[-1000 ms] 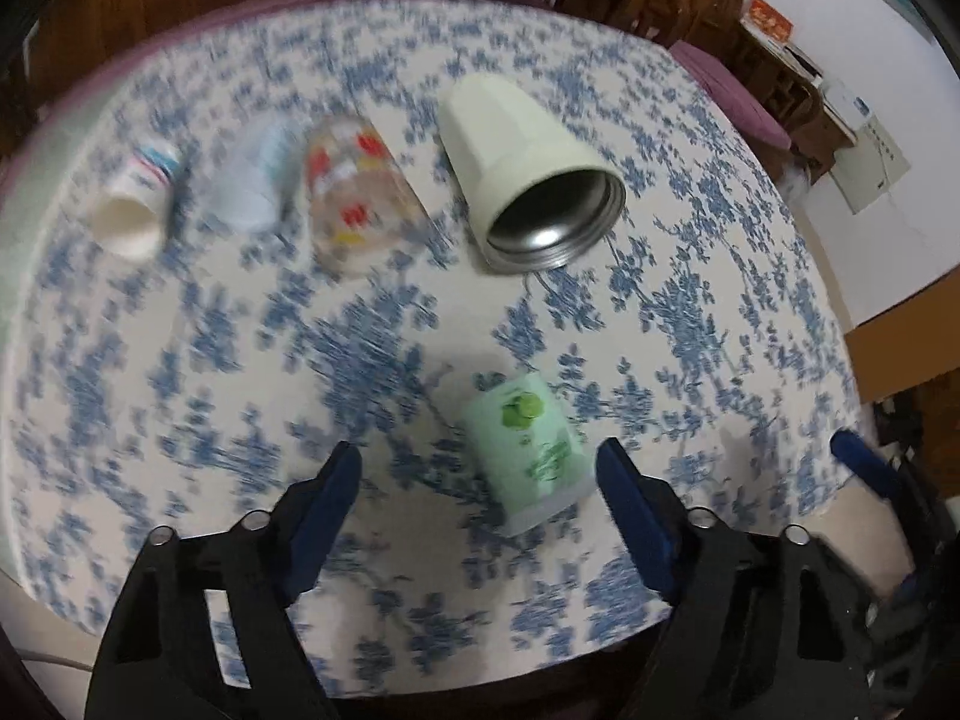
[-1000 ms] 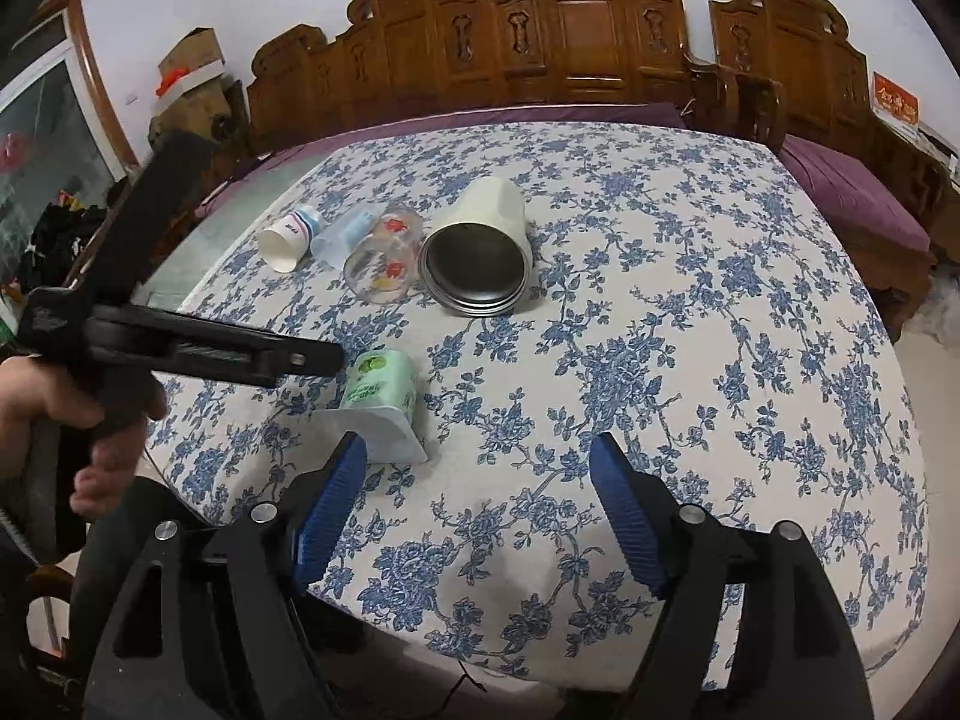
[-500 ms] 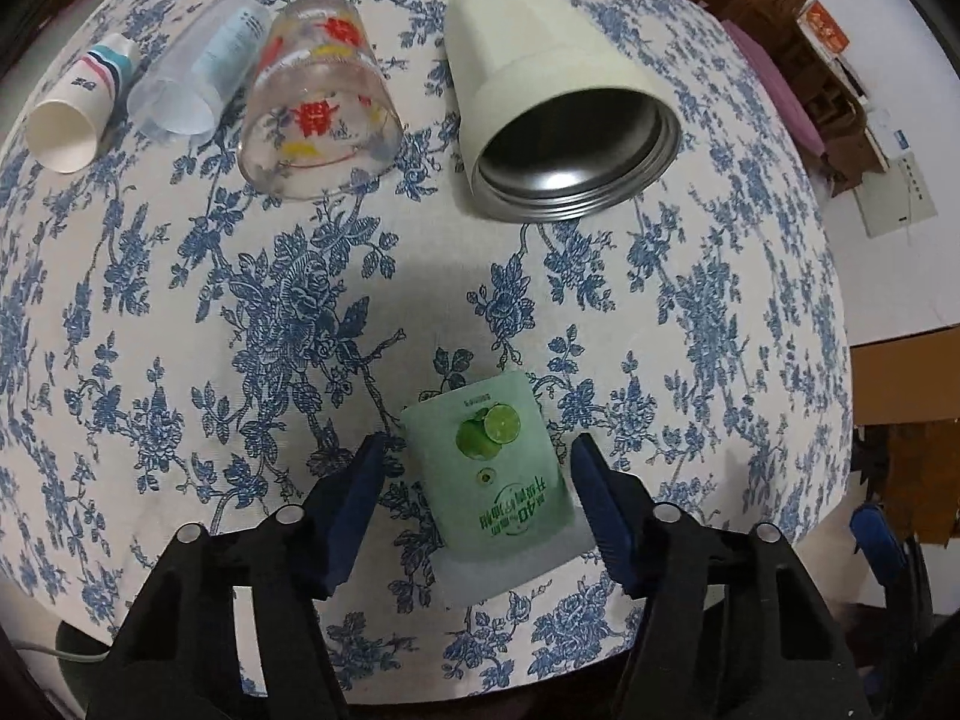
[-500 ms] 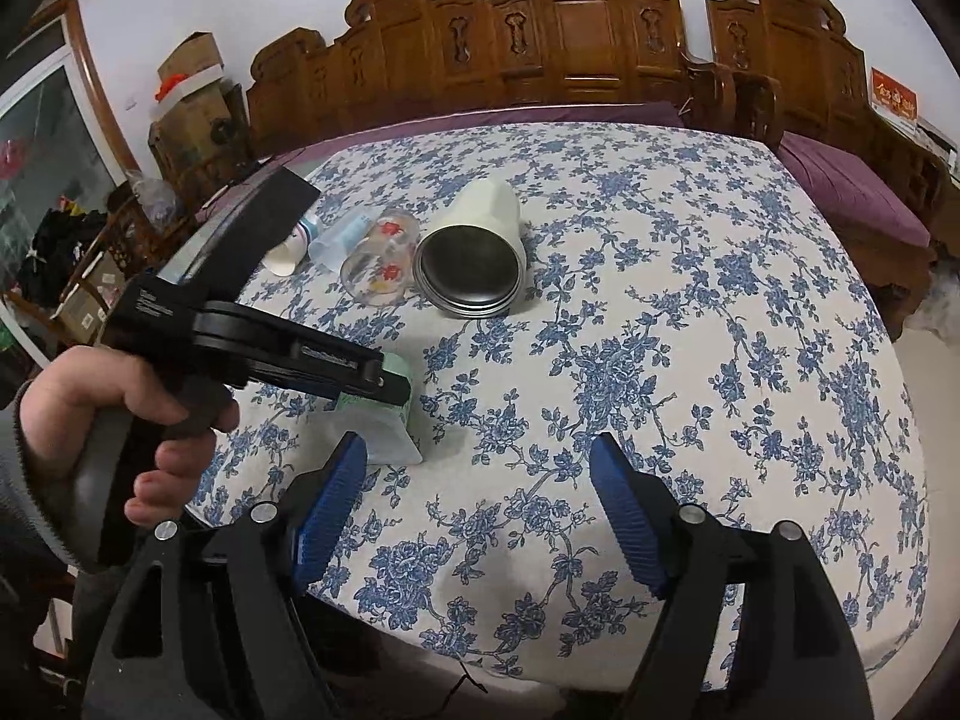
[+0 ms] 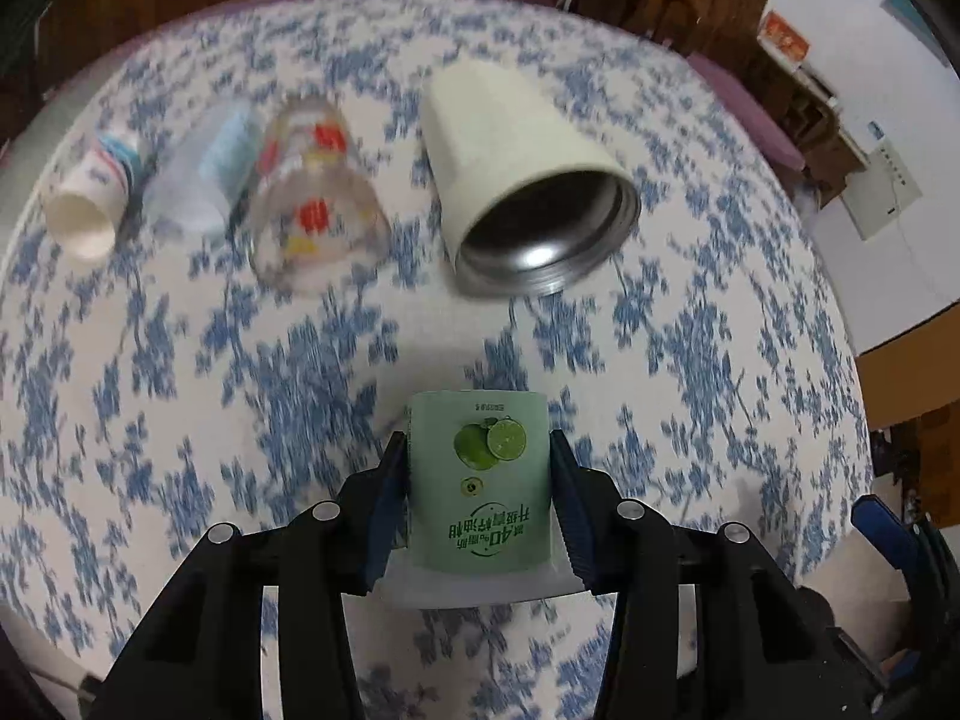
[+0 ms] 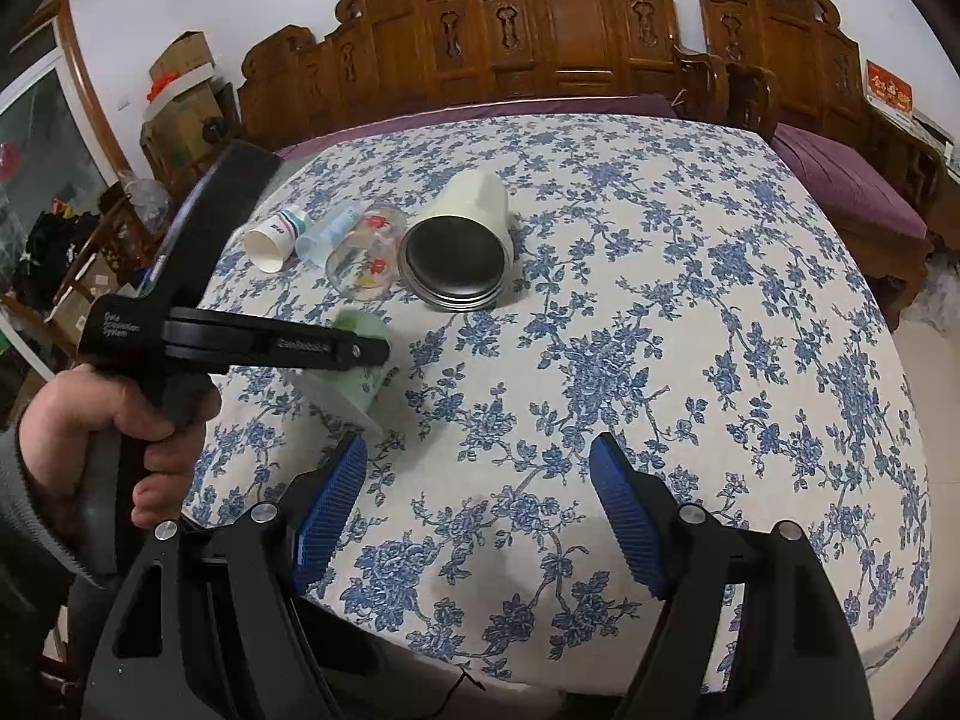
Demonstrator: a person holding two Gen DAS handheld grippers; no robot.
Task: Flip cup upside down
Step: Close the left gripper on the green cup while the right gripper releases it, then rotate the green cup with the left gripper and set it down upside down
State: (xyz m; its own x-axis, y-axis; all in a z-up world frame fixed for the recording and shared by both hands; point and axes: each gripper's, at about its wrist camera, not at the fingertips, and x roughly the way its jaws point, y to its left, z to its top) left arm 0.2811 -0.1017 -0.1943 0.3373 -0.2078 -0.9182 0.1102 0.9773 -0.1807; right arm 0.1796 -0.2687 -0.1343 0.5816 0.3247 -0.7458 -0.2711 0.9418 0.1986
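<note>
green cup (image 5: 480,480) is clamped in the left claw (image 5: 477,495), blue pads pressed against both its sides. lime print and text on the label read inverted in the left wrist view, white flared rim toward the camera. in the right wrist view the cup (image 6: 360,372) sits tilted at the near-left part of the counter (image 6: 660,300), rim low toward the counter edge, left claw (image 6: 354,351) across it; can't tell if the rim touches the cloth. hand (image 6: 132,414) grips the left tool's handle.

right claw (image 6: 477,510) is spread wide with nothing between the pads, hovering over the near edge of the counter, well apart from the cup.

farther back on the blue floral cloth, four vessels lie on their sides in a row, mouths toward the cameras: cream steel-lined mug (image 5: 516,180), printed glass tumbler (image 5: 312,204) just beside it, clear plastic cup (image 5: 204,180), white paper cup (image 5: 90,204) at the left end. left wrist view is motion-blurred.

carved wooden bench (image 6: 570,42) with purple cushion stands behind the counter.
</note>
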